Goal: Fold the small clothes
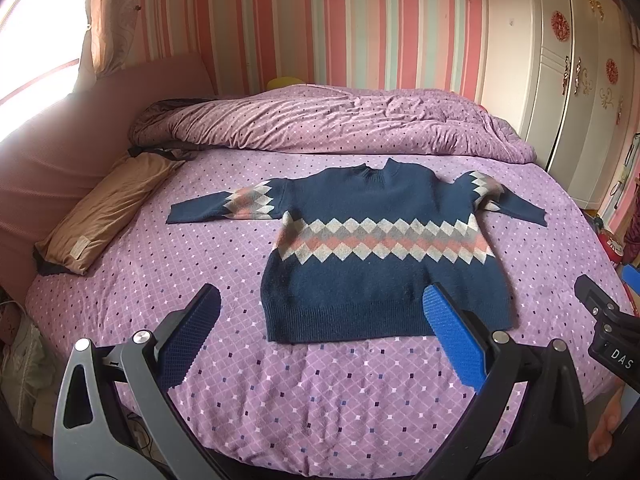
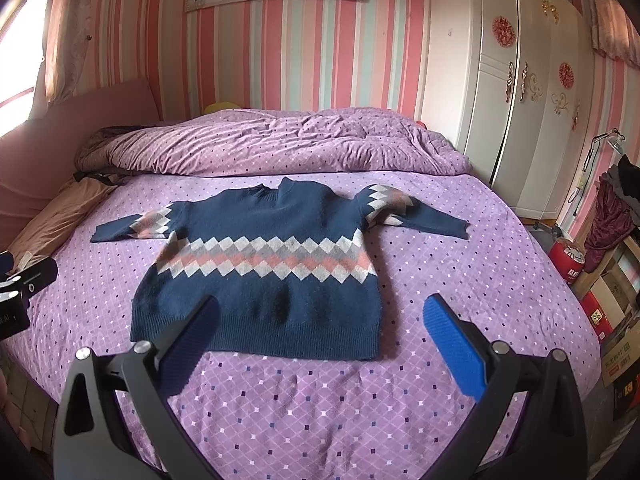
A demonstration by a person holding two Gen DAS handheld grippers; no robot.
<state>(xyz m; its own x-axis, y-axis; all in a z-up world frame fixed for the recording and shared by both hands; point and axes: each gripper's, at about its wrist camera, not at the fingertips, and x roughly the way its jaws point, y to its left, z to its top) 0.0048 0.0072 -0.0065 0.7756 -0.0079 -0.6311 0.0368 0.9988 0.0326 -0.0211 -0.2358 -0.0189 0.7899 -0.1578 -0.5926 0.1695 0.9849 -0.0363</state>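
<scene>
1. My left gripper [image 1: 320,328], a black-framed tool with blue ribbed pads, hangs above the near edge of the bed with its jaws spread wide and nothing between them; my right gripper [image 2: 320,332] hangs alongside it, equally spread and empty.
2. The small navy knitted sweater with a band of white, grey and pink diamonds [image 1: 380,252] lies flat and face-up in the middle of the purple diamond-print bedsheet [image 1: 320,392], neck toward the far side and ribbed hem nearest me.
3. Its left sleeve [image 1: 220,208] stretches out straight and flat; its right sleeve [image 2: 416,216] is slightly rumpled where it meets the shoulder.
4. Beyond the sweater a bunched purple quilt [image 1: 340,120] lies across the bed, and a tan folded pillow [image 1: 104,216] rests well apart to the left (neither touches the garment).
5. Handling, as I judge it: the knit looks soft, light and fairly thick, so it should drape and stretch rather than hold a crease, and the pads should bite well on it.
6. Where to take hold, in my view: each sleeve cuff, to bring the sleeves across the chest, then the two hem corners, pinching the ribbing through both layers so that the back does not lag behind.
7. No fold has yet been made.
</scene>
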